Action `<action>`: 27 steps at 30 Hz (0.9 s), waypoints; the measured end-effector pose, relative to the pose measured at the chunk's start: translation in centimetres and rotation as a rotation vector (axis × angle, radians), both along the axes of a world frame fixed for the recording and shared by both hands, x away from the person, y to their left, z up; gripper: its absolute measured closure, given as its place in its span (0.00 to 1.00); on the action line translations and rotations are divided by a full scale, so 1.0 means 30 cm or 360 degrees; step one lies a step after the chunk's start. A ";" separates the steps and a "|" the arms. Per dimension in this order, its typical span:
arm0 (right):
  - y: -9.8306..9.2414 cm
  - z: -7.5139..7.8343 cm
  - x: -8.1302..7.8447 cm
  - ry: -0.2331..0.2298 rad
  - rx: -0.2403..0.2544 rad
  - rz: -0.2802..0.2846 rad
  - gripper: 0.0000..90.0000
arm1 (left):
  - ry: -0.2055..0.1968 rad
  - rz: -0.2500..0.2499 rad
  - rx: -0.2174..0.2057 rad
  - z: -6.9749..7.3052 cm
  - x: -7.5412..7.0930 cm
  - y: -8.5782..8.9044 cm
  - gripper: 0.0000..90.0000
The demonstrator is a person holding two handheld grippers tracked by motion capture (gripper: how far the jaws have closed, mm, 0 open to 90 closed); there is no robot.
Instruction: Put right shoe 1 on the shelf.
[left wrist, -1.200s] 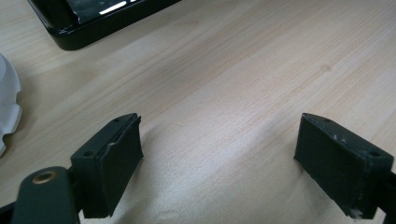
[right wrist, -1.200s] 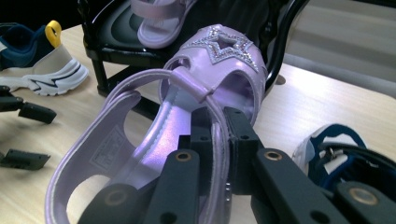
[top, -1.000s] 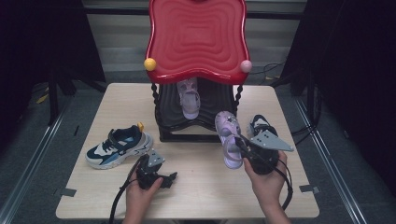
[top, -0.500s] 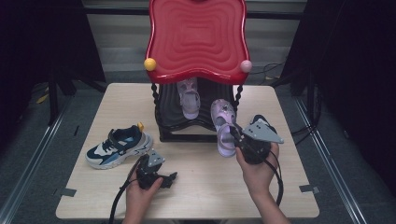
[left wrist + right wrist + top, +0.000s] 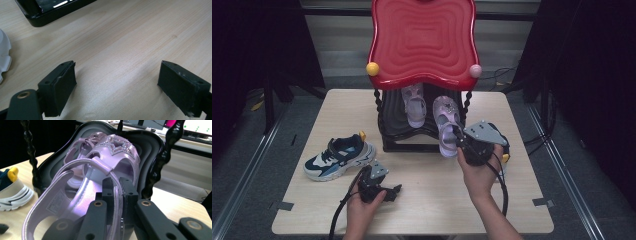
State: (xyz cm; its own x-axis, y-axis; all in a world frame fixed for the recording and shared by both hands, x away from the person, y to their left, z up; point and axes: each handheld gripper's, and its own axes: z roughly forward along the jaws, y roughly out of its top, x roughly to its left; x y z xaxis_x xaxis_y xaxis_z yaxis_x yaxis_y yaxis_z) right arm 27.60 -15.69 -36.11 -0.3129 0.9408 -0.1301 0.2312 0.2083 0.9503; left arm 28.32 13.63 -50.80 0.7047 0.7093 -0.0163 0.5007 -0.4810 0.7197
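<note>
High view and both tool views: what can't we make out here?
- Held sandal: the high view can't show whether its toe rests on the black shelf; the red top overhangs it.
- Second sandal: in the right tool view, mostly behind the held one.
- Dark shoe: in the high view, hidden by the right tool.
- Sneaker: cut off by the left edge there.

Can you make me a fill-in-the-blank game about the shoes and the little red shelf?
1. The right gripper has its fingers shut on the strap of a ____ sandal.
2. The other sandal already sits on the black lower tray, under the ____ top of the rack.
3. The sneaker sits on the table, to the ____ of the rack in the high view.
4. The left gripper has its fingers ____, nothing between them.

Missing words: purple; red; left; open
</note>
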 end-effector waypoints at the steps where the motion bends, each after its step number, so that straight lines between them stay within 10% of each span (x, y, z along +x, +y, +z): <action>1: 0.005 0.001 0.004 -0.0005 -0.0002 -0.0006 0.93 | -0.0001 -0.0001 0.0001 0.000 0.000 0.000 0.16; 27: 0.054 0.005 0.165 -0.0055 -0.0037 -0.0131 0.93 | 0.0000 -0.0001 -0.0003 0.000 0.000 0.000 0.16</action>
State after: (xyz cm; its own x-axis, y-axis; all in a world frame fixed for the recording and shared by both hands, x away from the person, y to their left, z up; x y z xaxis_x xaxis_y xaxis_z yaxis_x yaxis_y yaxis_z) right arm 32.56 -14.07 -35.97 -0.2298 0.9598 -0.1613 0.2157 0.2119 0.9532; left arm 28.33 13.64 -50.81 0.7052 0.7088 -0.0177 0.5006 -0.4801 0.7203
